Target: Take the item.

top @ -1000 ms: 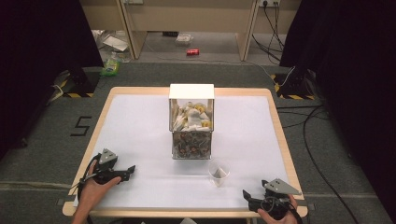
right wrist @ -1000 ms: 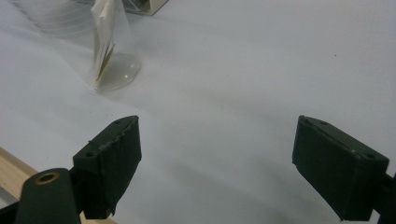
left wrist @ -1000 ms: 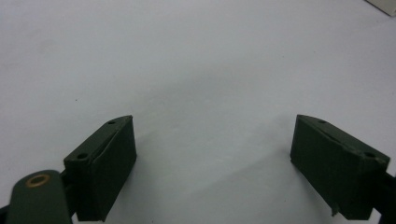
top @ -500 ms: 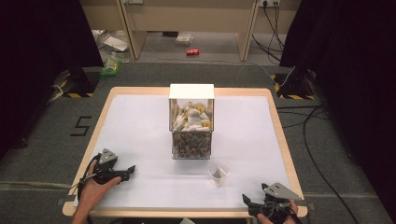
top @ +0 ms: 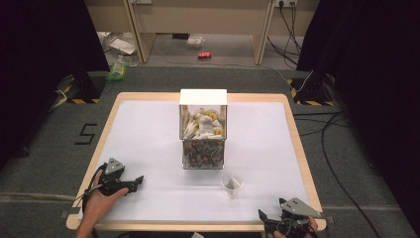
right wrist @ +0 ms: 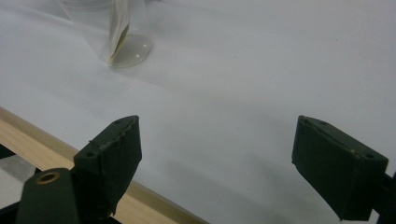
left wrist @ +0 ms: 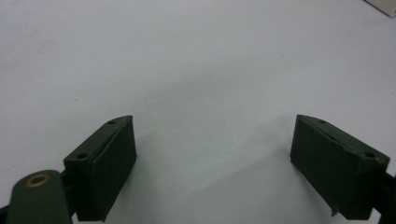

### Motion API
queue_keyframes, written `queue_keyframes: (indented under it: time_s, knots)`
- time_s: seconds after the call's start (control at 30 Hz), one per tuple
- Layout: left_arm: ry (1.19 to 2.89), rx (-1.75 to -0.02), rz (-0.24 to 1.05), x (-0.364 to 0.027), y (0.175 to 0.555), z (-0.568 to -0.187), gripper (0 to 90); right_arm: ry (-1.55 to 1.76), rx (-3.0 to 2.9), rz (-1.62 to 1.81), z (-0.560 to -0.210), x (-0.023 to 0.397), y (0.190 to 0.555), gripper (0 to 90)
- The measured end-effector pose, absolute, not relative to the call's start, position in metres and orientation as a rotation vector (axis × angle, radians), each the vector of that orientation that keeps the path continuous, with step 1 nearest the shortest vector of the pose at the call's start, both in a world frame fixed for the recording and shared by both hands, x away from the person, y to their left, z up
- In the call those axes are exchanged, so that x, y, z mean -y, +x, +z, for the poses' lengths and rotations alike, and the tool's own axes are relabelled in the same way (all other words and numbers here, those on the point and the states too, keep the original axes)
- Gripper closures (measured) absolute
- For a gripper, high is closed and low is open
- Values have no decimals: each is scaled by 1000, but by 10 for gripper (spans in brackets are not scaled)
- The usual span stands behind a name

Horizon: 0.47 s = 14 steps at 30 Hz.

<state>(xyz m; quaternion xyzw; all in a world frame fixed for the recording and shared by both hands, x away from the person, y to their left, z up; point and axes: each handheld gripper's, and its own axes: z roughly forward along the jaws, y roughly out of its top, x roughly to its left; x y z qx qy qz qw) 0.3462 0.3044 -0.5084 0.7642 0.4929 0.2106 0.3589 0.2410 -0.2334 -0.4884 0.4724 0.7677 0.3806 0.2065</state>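
Note:
A clear box (top: 203, 139) with a white lid stands mid-table, packed with pale sachets above and darker ones below. A small clear cup (top: 232, 185) holding one sachet stands in front of it to the right, and the cup (right wrist: 122, 35) also appears at the upper left of the right gripper view. My left gripper (top: 136, 182) rests near the table's front left, a hand around it, open over bare white table (left wrist: 215, 121). At the front right edge my right gripper (top: 262, 220) is open (right wrist: 218, 122) with nothing between its jaws, short of the cup.
The white tabletop (top: 148, 134) has a wooden rim (top: 198, 227). A corner of the box (left wrist: 384, 5) shows at the top right of the left gripper view. On the floor lie cables (top: 337, 148) at the right and litter (top: 204, 55) beyond the table.
My right gripper has drawn back toward the front edge of the table, away from the cup. The left gripper has stayed put.

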Motion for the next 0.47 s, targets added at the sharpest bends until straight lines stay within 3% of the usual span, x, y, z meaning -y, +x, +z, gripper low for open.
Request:
queue_keyframes:
  time_s: [0.47]
  knots:
    - [1970,-1271,543,-304,346,-508,134,1319,-2167,1044,-492,236,242,167]
